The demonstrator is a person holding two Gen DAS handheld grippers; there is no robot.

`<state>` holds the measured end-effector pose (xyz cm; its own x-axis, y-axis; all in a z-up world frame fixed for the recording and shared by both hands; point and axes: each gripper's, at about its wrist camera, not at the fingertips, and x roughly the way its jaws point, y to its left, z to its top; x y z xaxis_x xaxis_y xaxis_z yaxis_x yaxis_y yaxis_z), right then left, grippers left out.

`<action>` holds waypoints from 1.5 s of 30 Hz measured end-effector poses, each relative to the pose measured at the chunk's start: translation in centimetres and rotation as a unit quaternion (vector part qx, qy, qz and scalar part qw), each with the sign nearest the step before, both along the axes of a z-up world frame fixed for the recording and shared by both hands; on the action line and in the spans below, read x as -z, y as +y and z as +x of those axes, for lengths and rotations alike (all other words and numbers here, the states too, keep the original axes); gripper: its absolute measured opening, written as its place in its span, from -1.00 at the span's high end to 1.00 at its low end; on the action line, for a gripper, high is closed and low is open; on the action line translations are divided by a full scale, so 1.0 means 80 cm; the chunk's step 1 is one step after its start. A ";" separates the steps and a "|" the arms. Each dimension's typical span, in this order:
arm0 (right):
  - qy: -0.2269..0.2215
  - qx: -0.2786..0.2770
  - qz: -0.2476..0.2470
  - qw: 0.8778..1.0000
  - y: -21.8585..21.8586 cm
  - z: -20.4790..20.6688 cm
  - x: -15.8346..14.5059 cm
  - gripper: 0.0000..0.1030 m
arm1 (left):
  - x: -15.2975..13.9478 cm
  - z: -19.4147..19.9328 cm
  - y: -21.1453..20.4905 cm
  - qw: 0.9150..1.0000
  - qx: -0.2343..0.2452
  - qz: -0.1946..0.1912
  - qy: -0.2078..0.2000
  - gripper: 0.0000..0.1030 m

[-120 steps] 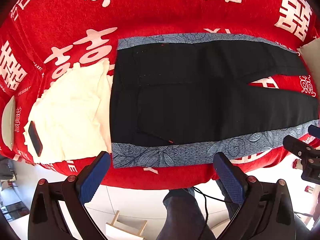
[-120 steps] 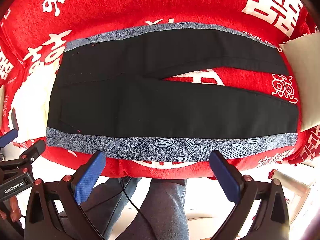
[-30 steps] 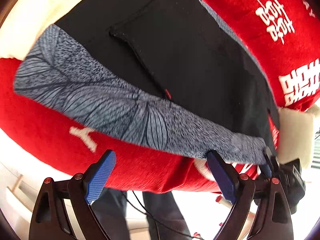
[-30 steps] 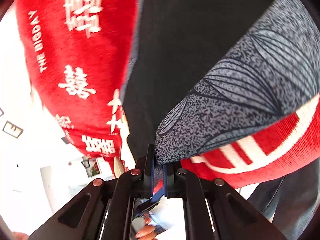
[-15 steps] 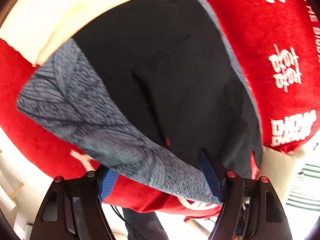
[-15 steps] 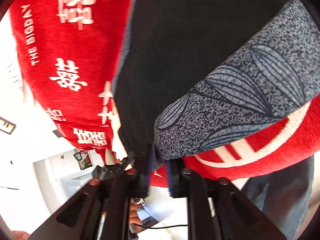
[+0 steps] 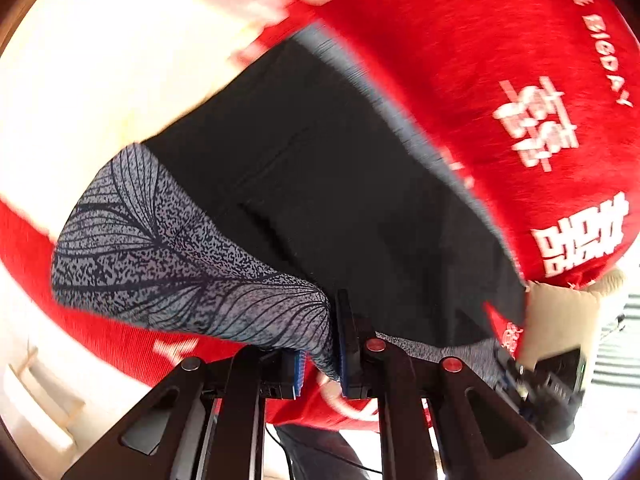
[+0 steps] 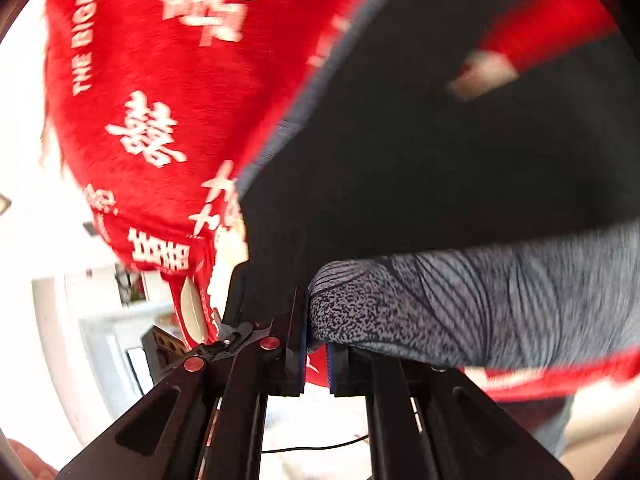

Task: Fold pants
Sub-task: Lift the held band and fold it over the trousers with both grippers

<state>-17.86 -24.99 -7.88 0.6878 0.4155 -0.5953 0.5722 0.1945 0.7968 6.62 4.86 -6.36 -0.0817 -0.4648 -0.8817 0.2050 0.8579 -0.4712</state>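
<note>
Pants flat on blanket (cloth at their left end)

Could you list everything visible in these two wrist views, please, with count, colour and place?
pants: one, black with a grey leaf-print side stripe, spread on the blanket, near edge pinched.
blanket: one, red with white characters, under the pants.
cream cloth: one, off-white, beyond the pants' end.
pillow: one, cream, at the blanket's far edge.
left gripper: one, black with blue pads, shut on the stripe.
right gripper: one, black with blue pads, shut on the stripe.
</note>
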 end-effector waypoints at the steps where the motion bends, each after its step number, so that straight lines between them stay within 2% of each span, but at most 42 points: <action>1: -0.004 -0.012 -0.009 1.000 -0.014 0.013 -0.009 0.85 | -0.011 0.013 -0.014 1.000 0.006 -0.007 -0.009 0.73; 3: -0.011 -0.034 -0.026 0.999 -0.046 0.046 -0.022 0.85 | -0.026 0.040 -0.042 0.999 0.016 -0.016 -0.027 0.73; 6: -0.008 -0.057 -0.037 0.998 -0.092 0.098 -0.020 0.84 | -0.028 0.084 -0.089 0.998 0.029 -0.015 -0.058 0.73; 9: 0.002 -0.073 -0.043 0.996 -0.130 0.146 -0.002 0.83 | 0.000 0.136 -0.149 0.997 0.032 0.000 -0.077 0.73; 12: 0.030 -0.096 -0.048 0.994 -0.164 0.196 0.034 0.81 | 0.037 0.163 -0.175 0.995 0.034 0.027 -0.085 0.67; 15: 0.066 -0.120 -0.057 0.989 -0.184 0.233 0.079 0.77 | 0.081 0.182 -0.205 0.994 0.036 0.072 -0.081 0.57; 17: 0.085 -0.142 -0.065 0.984 -0.190 0.248 0.107 0.76 | 0.093 0.185 -0.207 0.993 0.029 0.083 -0.077 0.51; 20: 0.077 -0.155 -0.058 0.983 -0.195 0.256 0.119 0.75 | 0.083 0.186 -0.210 0.993 0.030 0.095 -0.066 0.50; 22: 0.070 -0.168 -0.049 0.982 -0.196 0.257 0.116 0.65 | 0.062 0.183 -0.206 0.993 0.033 0.096 -0.067 0.50; 23: 0.068 -0.174 -0.046 0.981 -0.199 0.258 0.114 0.50 | 0.050 0.180 -0.205 0.991 0.035 0.105 -0.076 0.32; 24: 0.068 -0.176 -0.047 0.981 -0.201 0.259 0.111 0.18 | 0.036 0.177 -0.200 0.987 0.036 0.123 -0.098 0.05; 25: 0.066 -0.177 -0.049 0.981 -0.205 0.260 0.104 0.02 | 0.019 0.175 -0.198 0.979 0.033 0.145 -0.137 -0.48; 26: 0.055 -0.170 -0.048 0.983 -0.208 0.258 0.094 -0.24 | 0.003 0.171 -0.194 0.973 0.028 0.154 -0.170 -0.58; 27: 0.047 -0.162 -0.048 0.985 -0.210 0.256 0.086 -0.35 | -0.011 0.168 -0.192 0.966 0.032 0.161 -0.197 -0.58; 28: 0.041 -0.152 -0.051 0.986 -0.211 0.252 0.078 -0.37 | -0.015 0.167 -0.192 0.964 0.040 0.170 -0.202 -0.58; 29: 0.035 -0.145 -0.056 0.987 -0.214 0.244 0.067 -0.37 | -0.012 0.162 -0.196 0.962 0.045 0.180 -0.200 -0.58; 32: 0.041 -0.141 -0.097 0.984 -0.209 0.222 0.039 -0.37 | 0.008 0.127 -0.212 0.967 0.076 0.180 -0.161 -0.58; 35: 0.070 -0.149 -0.155 0.974 -0.197 0.182 0.019 -0.37 | 0.029 0.067 -0.248 0.961 0.142 0.186 -0.150 -0.58; 39: 0.107 -0.141 -0.212 0.961 -0.176 0.093 -0.001 -0.37 | 0.046 -0.022 -0.289 0.959 0.209 0.154 -0.110 -0.58; 45: 0.171 -0.043 -0.212 0.961 -0.143 -0.062 -0.017 -0.37 | 0.039 -0.133 -0.348 0.941 0.309 0.096 -0.105 -0.58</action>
